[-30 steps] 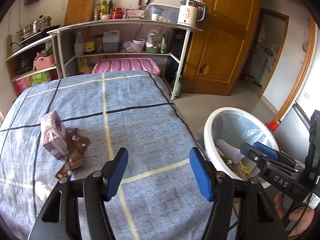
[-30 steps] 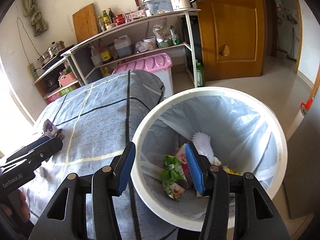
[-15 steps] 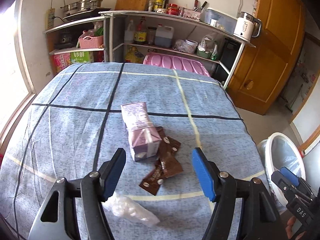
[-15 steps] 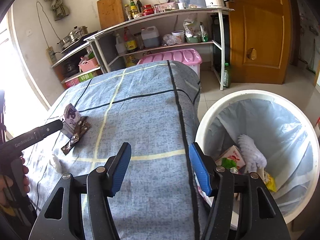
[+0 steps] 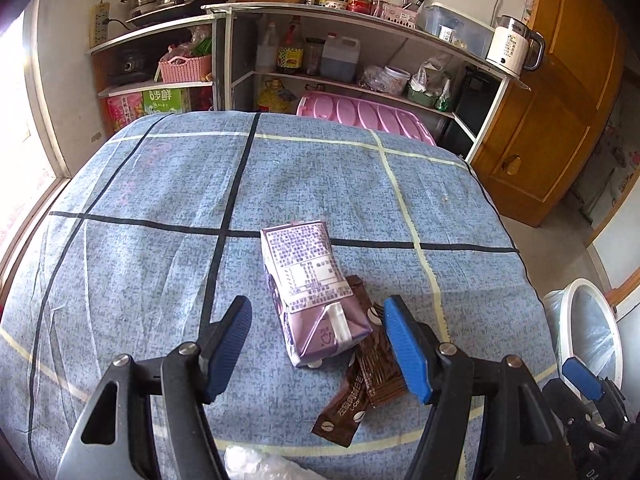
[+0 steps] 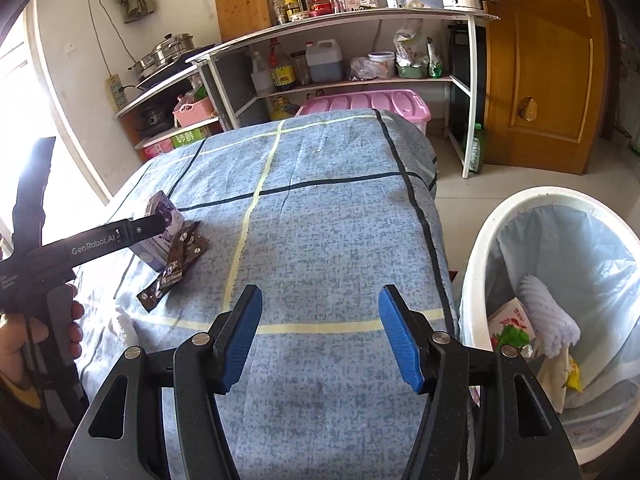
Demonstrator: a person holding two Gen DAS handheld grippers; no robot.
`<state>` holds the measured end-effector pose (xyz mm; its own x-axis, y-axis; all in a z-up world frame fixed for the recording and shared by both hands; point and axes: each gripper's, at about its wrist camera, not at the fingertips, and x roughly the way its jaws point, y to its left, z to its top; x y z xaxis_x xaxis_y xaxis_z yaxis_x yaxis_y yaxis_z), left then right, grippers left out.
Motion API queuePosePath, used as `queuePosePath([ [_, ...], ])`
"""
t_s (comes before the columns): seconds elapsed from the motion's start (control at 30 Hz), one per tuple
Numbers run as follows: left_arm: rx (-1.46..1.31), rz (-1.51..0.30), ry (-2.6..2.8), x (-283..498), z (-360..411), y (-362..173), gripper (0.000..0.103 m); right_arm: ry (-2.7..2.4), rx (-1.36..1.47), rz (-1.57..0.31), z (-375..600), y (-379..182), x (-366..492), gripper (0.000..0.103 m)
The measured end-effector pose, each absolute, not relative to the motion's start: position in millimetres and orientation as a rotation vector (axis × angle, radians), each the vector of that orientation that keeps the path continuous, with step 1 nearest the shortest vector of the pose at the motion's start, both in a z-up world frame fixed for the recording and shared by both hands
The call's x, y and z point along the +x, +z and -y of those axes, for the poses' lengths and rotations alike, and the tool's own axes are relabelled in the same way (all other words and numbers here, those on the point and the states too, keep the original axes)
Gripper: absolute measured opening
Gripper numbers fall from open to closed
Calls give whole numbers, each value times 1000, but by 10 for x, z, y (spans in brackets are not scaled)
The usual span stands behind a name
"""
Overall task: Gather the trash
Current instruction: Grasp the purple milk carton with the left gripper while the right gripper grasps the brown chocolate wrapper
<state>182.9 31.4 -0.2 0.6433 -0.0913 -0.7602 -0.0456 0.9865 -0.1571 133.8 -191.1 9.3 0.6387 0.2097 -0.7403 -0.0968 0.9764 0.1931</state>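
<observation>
A purple drink carton (image 5: pixel 314 290) lies on the blue checked tablecloth (image 5: pixel 160 208), with brown coffee sachets (image 5: pixel 360 384) beside and partly under it. My left gripper (image 5: pixel 318 350) is open, its jaws on either side of the carton's near end, not touching it. A crumpled clear plastic wrapper (image 5: pixel 260 464) lies below it. My right gripper (image 6: pixel 320 338) is open and empty above the cloth. In the right wrist view the carton (image 6: pixel 164 226) and sachets (image 6: pixel 176 264) lie at left. The white trash bin (image 6: pixel 480 280) with a liner stands at right, holding trash.
Shelves (image 5: pixel 360 40) with bottles, pots and a kettle (image 5: pixel 514 46) stand behind the table. A pink storage box (image 5: pixel 364 114) sits at the far table edge. A wooden door (image 6: pixel 540 60) is at right. The bin also shows in the left wrist view (image 5: pixel 580 320).
My left gripper swung from the bin side toward the carton and closed in on it. My right gripper drew back from over the bin to above the table.
</observation>
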Motion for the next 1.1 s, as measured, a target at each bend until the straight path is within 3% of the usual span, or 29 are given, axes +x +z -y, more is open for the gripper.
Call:
queuePosePath([
  [0.13,-168,-870,-30,1875,-345,-28,66,187,130,-868,1835,78,1374,61],
  [0.3,-213,-883,-47,1891,-482,-66,45,201,116,-884,1720,51,1444,61],
  [0.4,-209,-882,-29,1875,-562,-90,38,212,105,-883,1644,47,1461,61],
  [1.1,-247,-854,2,1406,-1184,-110,38,369,-47,-875,623,-27,1793,61],
])
